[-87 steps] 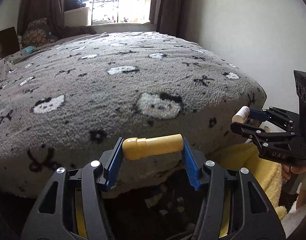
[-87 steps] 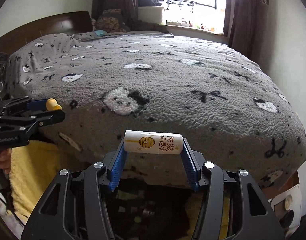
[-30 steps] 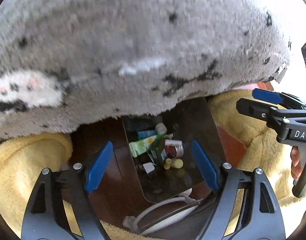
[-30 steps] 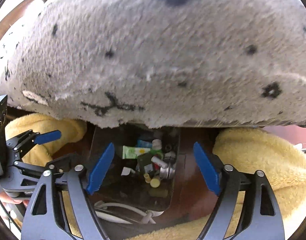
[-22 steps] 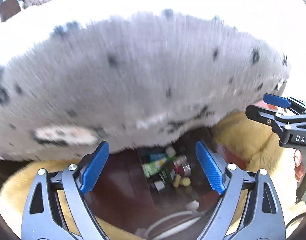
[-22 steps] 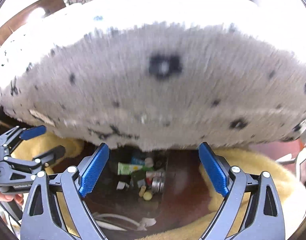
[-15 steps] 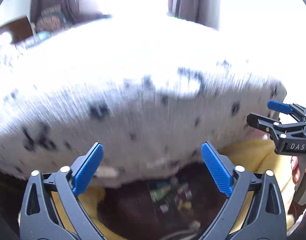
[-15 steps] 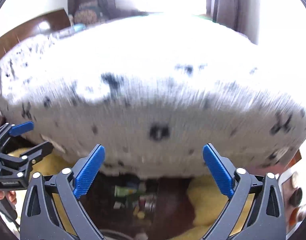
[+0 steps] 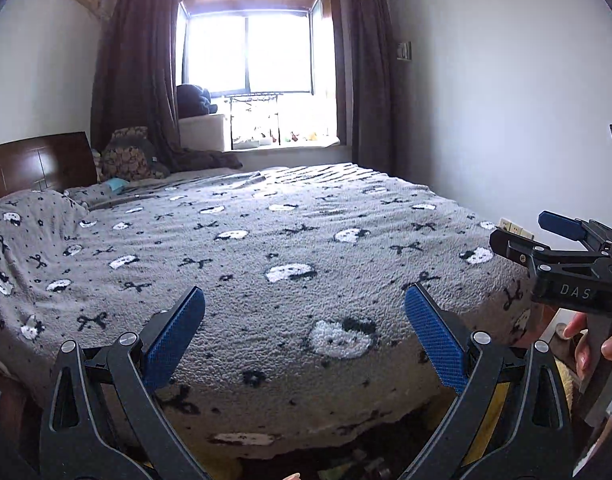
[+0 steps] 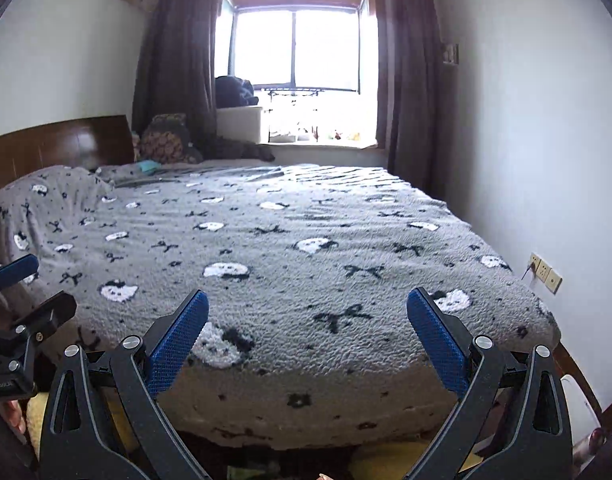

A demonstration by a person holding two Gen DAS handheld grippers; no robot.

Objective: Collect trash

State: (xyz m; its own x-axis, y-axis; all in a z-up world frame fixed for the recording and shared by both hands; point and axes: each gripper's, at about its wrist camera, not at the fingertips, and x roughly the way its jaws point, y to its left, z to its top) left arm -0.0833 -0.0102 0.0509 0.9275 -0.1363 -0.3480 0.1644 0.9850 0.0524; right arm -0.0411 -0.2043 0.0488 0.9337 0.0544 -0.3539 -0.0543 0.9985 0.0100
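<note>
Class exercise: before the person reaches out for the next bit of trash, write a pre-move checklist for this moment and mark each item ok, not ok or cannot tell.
1. Left tongs open and empty: ok.
2. Right tongs open and empty: ok.
3. Both tongs clear of the grey patterned blanket: ok, they hover at its near edge.
4. Trash visible on the blanket to aim for: not ok, none shows on it.
5. The two tongs apart from each other: ok, the right tongs sit off to the side in the left view.
6. Bin below ready to receive: cannot tell, almost out of view.
</note>
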